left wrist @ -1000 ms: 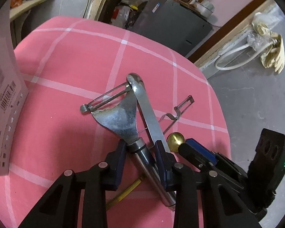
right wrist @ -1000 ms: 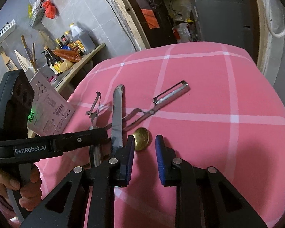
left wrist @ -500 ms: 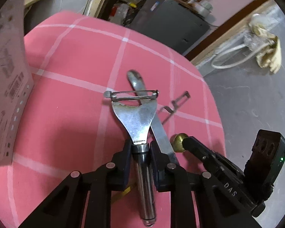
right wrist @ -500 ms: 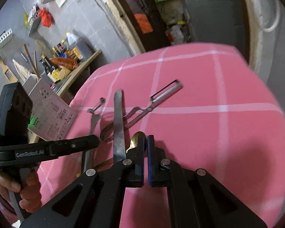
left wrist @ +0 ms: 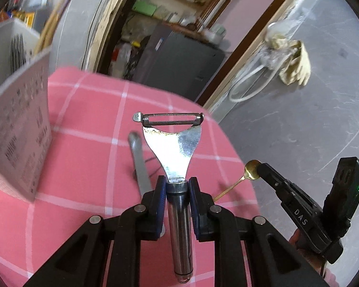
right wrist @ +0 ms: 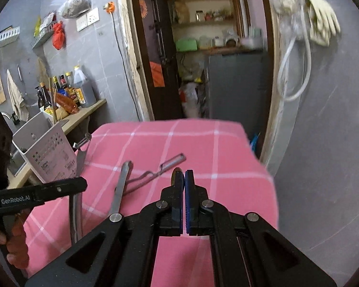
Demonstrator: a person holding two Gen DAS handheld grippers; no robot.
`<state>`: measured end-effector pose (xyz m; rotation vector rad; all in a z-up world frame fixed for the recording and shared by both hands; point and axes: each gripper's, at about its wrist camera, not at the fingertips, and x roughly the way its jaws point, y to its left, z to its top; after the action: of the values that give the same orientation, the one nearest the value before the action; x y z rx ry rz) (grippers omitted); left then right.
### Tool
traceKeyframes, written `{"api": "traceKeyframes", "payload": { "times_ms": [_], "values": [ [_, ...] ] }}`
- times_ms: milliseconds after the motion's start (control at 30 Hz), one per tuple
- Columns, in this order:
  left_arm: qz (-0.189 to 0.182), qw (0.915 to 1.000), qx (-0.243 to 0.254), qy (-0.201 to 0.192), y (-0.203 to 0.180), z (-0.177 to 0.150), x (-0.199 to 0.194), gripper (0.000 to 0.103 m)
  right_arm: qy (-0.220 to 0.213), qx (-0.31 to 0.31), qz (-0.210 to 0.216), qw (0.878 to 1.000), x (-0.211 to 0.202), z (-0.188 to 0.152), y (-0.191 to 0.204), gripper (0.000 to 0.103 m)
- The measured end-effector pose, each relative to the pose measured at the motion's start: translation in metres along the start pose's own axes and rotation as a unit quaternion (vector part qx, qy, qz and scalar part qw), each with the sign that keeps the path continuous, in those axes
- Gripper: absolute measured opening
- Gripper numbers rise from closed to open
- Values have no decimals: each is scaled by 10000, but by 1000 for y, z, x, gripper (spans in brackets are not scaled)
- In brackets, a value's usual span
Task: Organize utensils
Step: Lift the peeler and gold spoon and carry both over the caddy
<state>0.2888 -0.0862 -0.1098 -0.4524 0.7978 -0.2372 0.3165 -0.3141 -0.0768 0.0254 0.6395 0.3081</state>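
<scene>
Gripping the round steel handle of a Y-shaped peeler [left wrist: 172, 148], the left gripper [left wrist: 177, 186] has its blue pads pressed against both sides of the handle just below the flared head; the peeler stands raised off the pink checked bench [left wrist: 83, 124], its serrated blade bar level across the top and the handle end pointing back toward the camera. To the right, the right gripper [right wrist: 184, 179] is clenched on a small gold spoon [left wrist: 250, 167] — it pinches the bowl, and the thin gold stem slants down toward the cloth; from its own wrist view only a brass edge of the bowl peeks out beside the closed pads.

Lying flat on the bench, left of the raised peeler, is a long flat steel utensil [right wrist: 122, 181], its rounded tip pointing away; what sort of tool it is cannot be told. Beside it, touching or crossing it near the middle, lies a slim straight peeler [right wrist: 165, 167] with a wire-loop handle; its slotted blade points toward the far right of the cloth.

A white perforated utensil holder [right wrist: 50, 153] stands at the left edge of the bench — its printed label faces the grippers; its inside is not visible.
</scene>
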Motion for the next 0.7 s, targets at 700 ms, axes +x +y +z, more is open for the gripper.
{"api": "traceKeyframes", "payload": {
  "times_ms": [700],
  "values": [
    [89,9868,328,-1583,13,89,-154,17,-1413,-793,525,9854,-88,116,117,2]
  ]
}}
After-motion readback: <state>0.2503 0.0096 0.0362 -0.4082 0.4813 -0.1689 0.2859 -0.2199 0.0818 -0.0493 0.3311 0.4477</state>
